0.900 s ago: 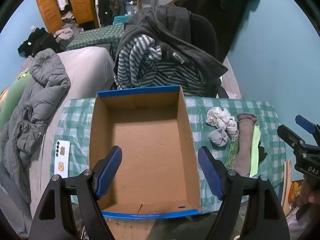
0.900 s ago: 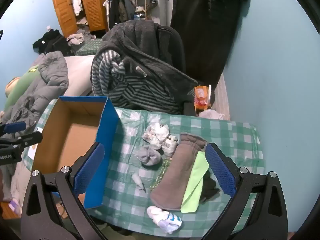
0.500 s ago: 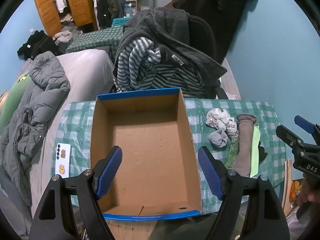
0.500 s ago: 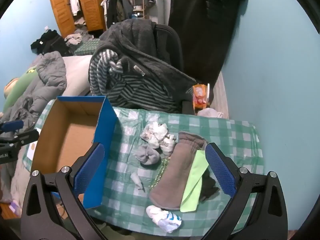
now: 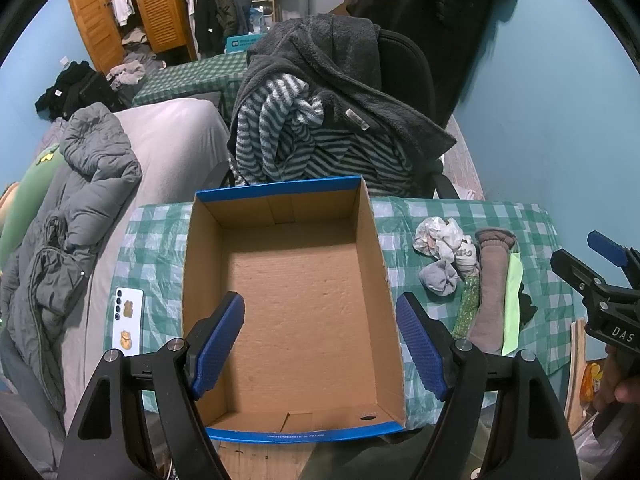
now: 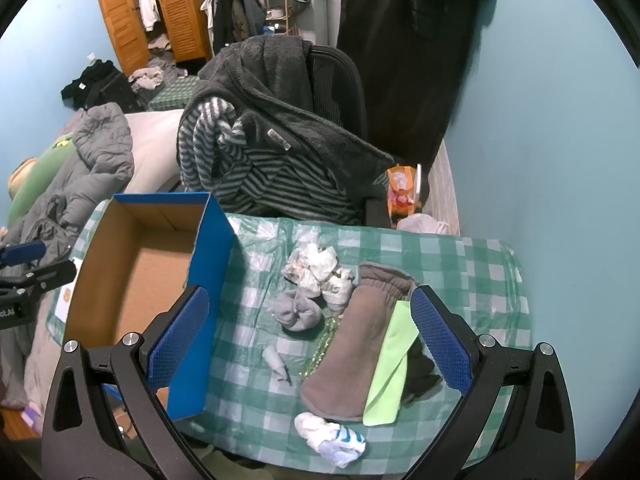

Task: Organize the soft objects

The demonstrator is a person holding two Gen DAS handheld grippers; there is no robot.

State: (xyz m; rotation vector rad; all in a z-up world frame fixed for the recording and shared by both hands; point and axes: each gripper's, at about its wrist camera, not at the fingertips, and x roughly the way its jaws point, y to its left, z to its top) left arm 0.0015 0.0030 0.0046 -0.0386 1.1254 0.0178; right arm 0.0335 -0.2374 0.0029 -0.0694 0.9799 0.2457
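Blue-padded left gripper (image 5: 320, 340) hangs wide open over the box (image 5: 288, 304), nothing between its pads — box interior bare cardboard. Right gripper (image 6: 310, 338) likewise fully open, holding nothing, poised above the soft pile on the tabletop (image 6: 472, 256).

Between its pads: grey sock ball (image 6: 298, 312), white crumpled socks (image 6: 316, 268), long brown sock (image 6: 352, 344) with a lime cloth (image 6: 390, 368) touching its right edge and a dark item (image 6: 420, 372) partly under that. Small white piece (image 6: 274, 360) lies apart, nearer the box. White-and-blue sock (image 6: 332, 438) sits at the tabletop's near edge.

Box stands left of the pile, blue wall facing it. Phone (image 5: 128, 322) lies left of the box. Chair (image 6: 340, 76) draped in clothes behind — bed (image 5: 160, 136) to the left.
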